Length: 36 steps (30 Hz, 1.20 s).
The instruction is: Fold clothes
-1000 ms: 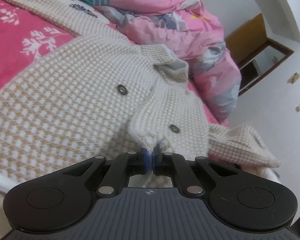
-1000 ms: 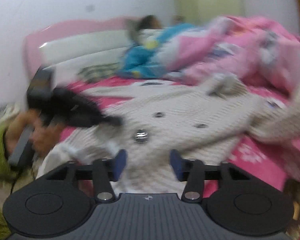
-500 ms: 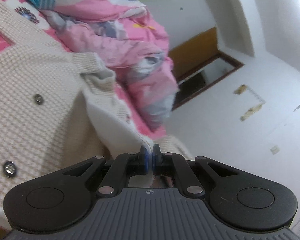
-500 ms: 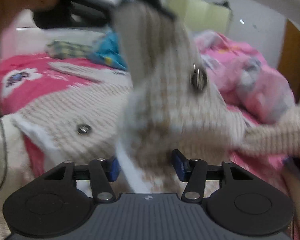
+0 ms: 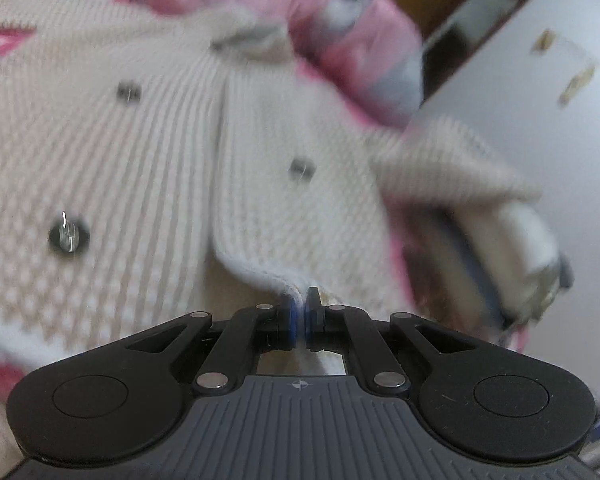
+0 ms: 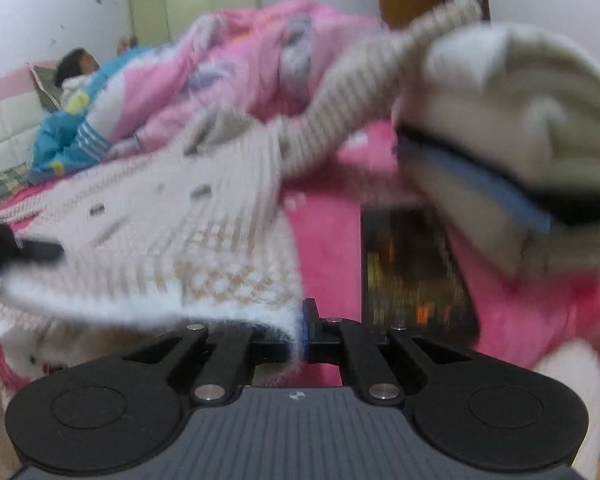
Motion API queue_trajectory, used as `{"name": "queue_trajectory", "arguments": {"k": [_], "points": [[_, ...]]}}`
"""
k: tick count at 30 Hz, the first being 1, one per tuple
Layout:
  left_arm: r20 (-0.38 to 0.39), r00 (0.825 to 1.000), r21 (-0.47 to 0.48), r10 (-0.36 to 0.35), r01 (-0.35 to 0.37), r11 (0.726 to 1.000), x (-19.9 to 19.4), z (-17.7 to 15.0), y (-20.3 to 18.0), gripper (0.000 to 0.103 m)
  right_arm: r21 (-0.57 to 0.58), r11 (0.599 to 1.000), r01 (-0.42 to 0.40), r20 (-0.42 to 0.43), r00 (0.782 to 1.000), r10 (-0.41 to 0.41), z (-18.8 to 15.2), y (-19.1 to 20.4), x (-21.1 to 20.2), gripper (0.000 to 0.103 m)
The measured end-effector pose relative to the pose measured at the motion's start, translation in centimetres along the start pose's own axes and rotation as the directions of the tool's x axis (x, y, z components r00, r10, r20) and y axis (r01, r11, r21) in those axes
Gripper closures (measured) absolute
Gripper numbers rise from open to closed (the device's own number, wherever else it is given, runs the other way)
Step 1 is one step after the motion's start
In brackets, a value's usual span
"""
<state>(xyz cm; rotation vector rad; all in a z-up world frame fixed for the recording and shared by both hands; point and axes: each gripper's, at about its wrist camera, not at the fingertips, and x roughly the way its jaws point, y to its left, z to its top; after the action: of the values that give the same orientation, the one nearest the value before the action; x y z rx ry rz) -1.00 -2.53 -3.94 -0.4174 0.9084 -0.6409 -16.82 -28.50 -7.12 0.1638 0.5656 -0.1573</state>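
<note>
Both tongs grip the cardigan hem: left tongs, right tongs just closed. It lies on the bed, folding barely started.

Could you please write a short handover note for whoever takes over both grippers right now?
Left gripper: shut on the front-panel hem of the cream-and-beige checked knit cardigan.
Right gripper: jaws just closed, pinching the cardigan's fuzzy white hem.
Cardigan lies front-up on the pink bedsheet, one sleeve lifted to the right.
Done: both hem grips taken.
Left: the fold itself.
</note>
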Motion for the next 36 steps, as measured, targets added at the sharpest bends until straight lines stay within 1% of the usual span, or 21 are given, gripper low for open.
{"name": "queue_trajectory", "arguments": {"k": [2,5,8,10,13,15,16,18,20,21,23,25,26,27,29,30,31,32,34,35,36], "points": [[0.018,1.000,0.038,-0.009,0.008,0.999,-0.7,0.0,-0.1,0.101,-0.031,1.000,0.001,0.008,1.000,0.000,-0.1,0.2,-0.4,0.098],[-0.004,1.000,0.071,-0.001,0.001,0.997,-1.2,-0.2,0.2,0.101,-0.105,0.994,-0.001,-0.007,1.000,0.000,-0.1,1.0,-0.5,0.097],[-0.057,0.997,0.067,0.048,-0.044,0.997,-0.3,-1.0,0.9,0.101,-0.184,0.983,-0.013,-0.051,0.999,0.004,-0.4,1.6,-0.6,0.097],[-0.064,0.997,0.045,0.047,-0.044,0.998,-0.2,-1.5,1.6,0.101,-0.233,0.972,-0.020,-0.073,0.997,0.004,-0.6,1.9,-0.7,0.097],[-0.001,1.000,0.025,-0.011,0.011,1.000,-1.6,-0.9,1.6,0.101,-0.262,0.965,-0.009,-0.045,0.999,-0.003,-0.2,2.2,-1.8,0.097],[0.085,0.995,0.049,-0.044,0.040,0.998,-3.4,0.1,0.9,0.101,-0.268,0.963,-0.004,-0.006,1.000,0.002,0.6,2.8,-2.5,0.097],[0.130,0.990,0.067,-0.056,0.048,0.997,-4.4,0.6,0.6,0.101,-0.277,0.961,-0.003,0.020,1.000,0.008,1.0,3.3,-2.9,0.097],[0.204,0.977,0.095,-0.063,0.044,0.994,-6.1,1.3,0.2,0.101,-0.309,0.951,0.000,0.064,0.998,0.021,1.5,4.4,-3.5,0.097],[0.230,0.972,0.105,-0.046,0.022,0.994,-6.9,1.1,0.9,0.101,-0.363,0.932,-0.002,0.085,0.996,0.035,1.4,5.6,-3.6,0.097],[0.208,0.978,0.090,-0.021,0.002,0.996,-6.6,0.7,1.8,0.101,-0.390,0.921,-0.010,0.064,0.997,0.039,1.1,6.1,-3.2,0.097],[0.093,0.994,0.001,0.052,-0.052,0.999,-5.0,-0.1,4.0,0.101,-0.419,0.907,-0.045,-0.010,0.999,0.044,0.2,6.7,-1.9,0.097],[0.032,0.996,-0.072,0.081,-0.078,0.994,-4.0,-1.3,5.9,0.101,-0.406,0.911,-0.075,-0.068,0.996,0.052,-0.1,6.8,-1.0,0.097],[0.041,0.996,-0.086,0.075,-0.071,0.994,-4.3,-1.5,6.2,0.101,-0.407,0.910,-0.073,-0.065,0.997,0.051,0.0,6.9,-1.1,0.097],[0.078,0.995,-0.075,0.067,-0.061,0.995,-5.1,-1.4,5.9,0.101,-0.420,0.905,-0.063,-0.041,0.998,0.050,0.4,7.3,-1.5,0.097],[0.171,0.983,-0.011,0.068,-0.067,0.998,-6.8,-0.8,4.7,0.101,-0.457,0.889,-0.040,0.020,0.998,0.056,1.0,8.1,-2.7,0.097],[0.198,0.977,0.017,0.076,-0.081,0.997,-7.4,-0.6,4.3,0.101,-0.475,0.879,-0.029,0.050,0.997,0.060,1.3,8.5,-3.2,0.097],[0.186,0.978,0.024,0.093,-0.099,0.995,-7.2,-0.6,4.5,0.101,-0.492,0.870,-0.026,0.063,0.996,0.066,1.4,8.8,-3.5,0.097],[0.165,0.980,0.027,0.111,-0.117,0.993,-6.9,-0.6,4.7,0.101,-0.504,0.863,-0.036,0.046,0.997,0.068,1.0,9.0,-3.1,0.097],[0.035,0.984,-0.003,0.173,-0.173,0.985,-4.6,-1.0,6.3,0.101,-0.511,0.855,-0.085,-0.063,0.996,0.061,-0.1,9.0,-1.2,0.096],[-0.007,0.984,-0.021,0.180,-0.180,0.983,-3.9,-1.4,7.1,0.099,-0.494,0.863,-0.105,-0.119,0.991,0.053,-0.6,8.8,-0.3,0.094],[-0.004,0.984,-0.029,0.177,-0.177,0.984,-4.0,-1.4,7.2,0.097,-0.467,0.877,-0.117,-0.148,0.988,0.052,-0.7,8.5,0.1,0.092]]}}
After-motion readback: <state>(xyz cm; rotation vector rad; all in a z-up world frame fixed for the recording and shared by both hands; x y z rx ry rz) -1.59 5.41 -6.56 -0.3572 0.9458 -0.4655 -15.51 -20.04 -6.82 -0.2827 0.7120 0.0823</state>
